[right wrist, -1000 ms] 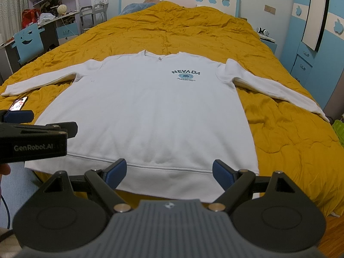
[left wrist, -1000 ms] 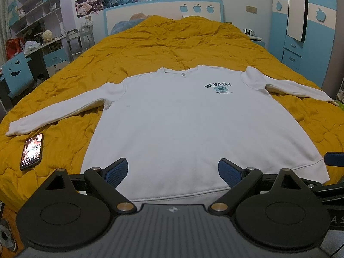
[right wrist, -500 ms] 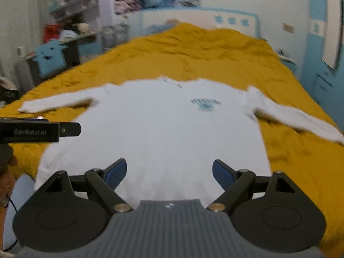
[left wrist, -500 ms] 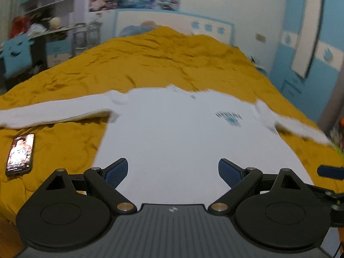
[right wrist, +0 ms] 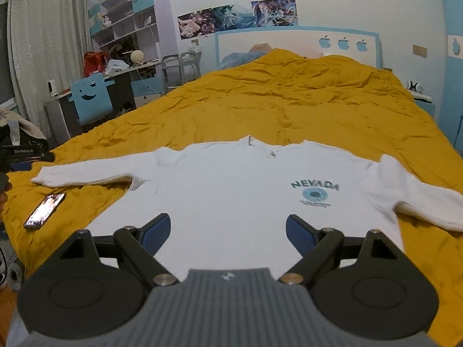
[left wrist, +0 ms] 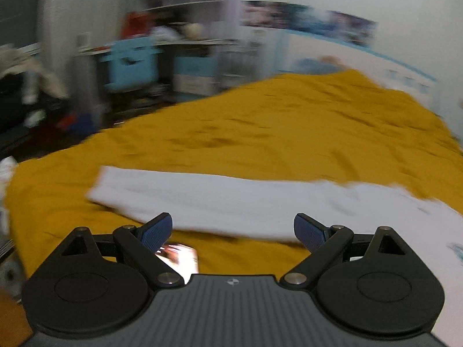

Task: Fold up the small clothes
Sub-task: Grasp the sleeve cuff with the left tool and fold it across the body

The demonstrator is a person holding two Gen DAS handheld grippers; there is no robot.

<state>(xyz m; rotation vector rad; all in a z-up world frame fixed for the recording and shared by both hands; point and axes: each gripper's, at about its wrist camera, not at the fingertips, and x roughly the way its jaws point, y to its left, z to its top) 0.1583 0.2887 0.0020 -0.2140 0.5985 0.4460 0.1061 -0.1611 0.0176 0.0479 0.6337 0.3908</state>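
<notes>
Risk-wise, white long-sleeved NEVADA sweatshirt [right wrist: 243,199] lies flat on the mustard quilted bed [right wrist: 289,107], both hand-held grippers [left wrist: 233,228] [right wrist: 228,230] gaping empty; black smartphone [right wrist: 44,210] beside its sleeve could get swept off.

Left wrist view is all motion blur, so the shelves [left wrist: 185,8] and desk [left wrist: 136,66] at the far left are just smears. The phone [left wrist: 181,257] is half hidden behind the left gripper's [left wrist: 233,231] linkage, screen unreadable. The sweatshirt [left wrist: 260,208] runs off the right edge, only one sleeve clear. In the right wrist view, its right cuff [right wrist: 451,214] is cut off, the hem is hidden behind the right gripper [right wrist: 228,230], and the small print [right wrist: 314,203] under NEVADA is too tiny to read.
</notes>
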